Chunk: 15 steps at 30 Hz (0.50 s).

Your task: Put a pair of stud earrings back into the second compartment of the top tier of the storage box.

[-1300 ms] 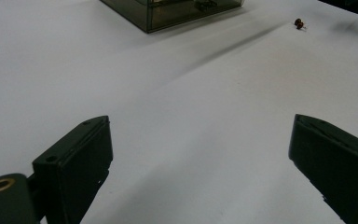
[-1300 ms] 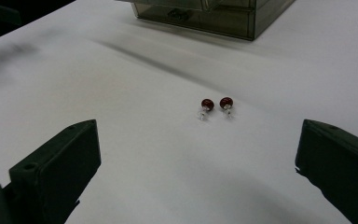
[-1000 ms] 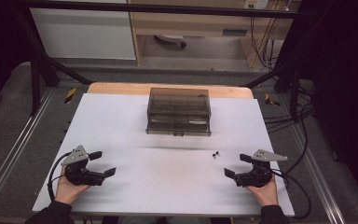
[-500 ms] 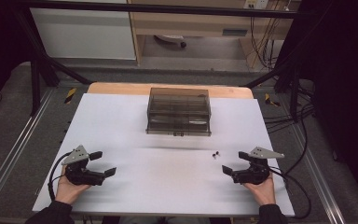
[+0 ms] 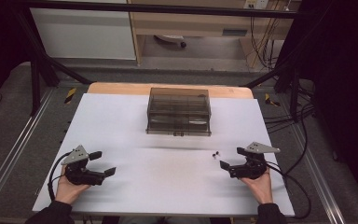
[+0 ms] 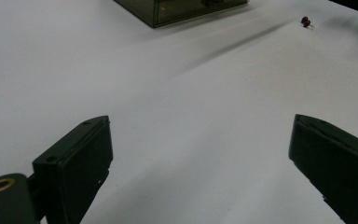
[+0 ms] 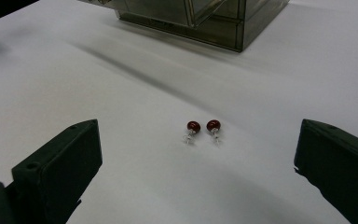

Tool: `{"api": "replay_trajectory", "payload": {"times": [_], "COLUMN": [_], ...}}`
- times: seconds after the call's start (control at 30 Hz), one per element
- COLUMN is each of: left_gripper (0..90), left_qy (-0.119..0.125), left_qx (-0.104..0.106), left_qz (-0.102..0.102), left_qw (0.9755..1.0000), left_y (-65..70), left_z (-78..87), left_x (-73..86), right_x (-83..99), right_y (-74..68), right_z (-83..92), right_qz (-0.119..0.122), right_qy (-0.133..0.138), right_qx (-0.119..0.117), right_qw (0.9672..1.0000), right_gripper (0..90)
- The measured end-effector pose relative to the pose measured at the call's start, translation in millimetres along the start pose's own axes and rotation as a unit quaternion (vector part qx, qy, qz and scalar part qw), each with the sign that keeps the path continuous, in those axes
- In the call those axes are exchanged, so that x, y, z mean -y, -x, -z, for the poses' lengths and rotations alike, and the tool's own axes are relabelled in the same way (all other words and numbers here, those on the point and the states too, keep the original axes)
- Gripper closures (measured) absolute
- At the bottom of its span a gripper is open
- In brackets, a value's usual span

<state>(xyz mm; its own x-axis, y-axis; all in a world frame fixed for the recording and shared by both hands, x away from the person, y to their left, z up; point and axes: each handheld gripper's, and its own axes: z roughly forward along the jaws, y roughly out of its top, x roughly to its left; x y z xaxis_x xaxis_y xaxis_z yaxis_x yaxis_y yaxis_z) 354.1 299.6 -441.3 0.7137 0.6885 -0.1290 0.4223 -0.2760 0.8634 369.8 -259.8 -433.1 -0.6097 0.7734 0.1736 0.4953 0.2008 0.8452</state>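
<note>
While jaws standing wide apart, right gripper [image 7: 196,172] is facing two small red stud earrings [image 7: 203,126]; centring over one, closing gently advised.

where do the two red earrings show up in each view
High view: the red earrings lie on the white table, right of centre, just ahead of the right gripper.
Left gripper view: top right, far off.
Right gripper view: centre, ahead of the open jaws.
Shared landmark: the smoky clear drawer box behind them.
</note>
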Motion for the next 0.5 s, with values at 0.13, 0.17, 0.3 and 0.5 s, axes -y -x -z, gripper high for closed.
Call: {"api": "replay_trajectory", "payload": {"times": [0.13, 0.17, 0.3, 0.5], "left_gripper": [5.8, 5.8, 5.8, 5.8], "left_qy": [0.0, 0.0, -0.001, -0.004], "left_qx": [0.0, 0.0, -0.001, -0.002], "left_qz": [-0.001, -0.001, 0.0, -0.002], "left_qw": [1.0, 1.0, 1.0, 1.0], "left_y": [0.4, 0.4, 0.1, 0.0], "left_z": [0.3, 0.2, -0.2, -0.4], "left_x": [-0.1, 0.0, 0.2, 0.3], "right_x": [-3.6, -4.4, -8.1, -14.3], "right_y": [0.5, 0.5, 1.4, 4.7], "right_z": [-3.7, -4.2, -5.8, -10.4], "right_qz": [-0.001, -0.001, 0.001, 0.001], "right_qy": [-0.003, -0.003, -0.005, -0.01], "right_qx": [0.004, 0.004, 0.007, 0.016], "right_qw": [1.0, 1.0, 1.0, 0.9998], "right_gripper": [1.3, 1.3, 1.4, 2.0]}}
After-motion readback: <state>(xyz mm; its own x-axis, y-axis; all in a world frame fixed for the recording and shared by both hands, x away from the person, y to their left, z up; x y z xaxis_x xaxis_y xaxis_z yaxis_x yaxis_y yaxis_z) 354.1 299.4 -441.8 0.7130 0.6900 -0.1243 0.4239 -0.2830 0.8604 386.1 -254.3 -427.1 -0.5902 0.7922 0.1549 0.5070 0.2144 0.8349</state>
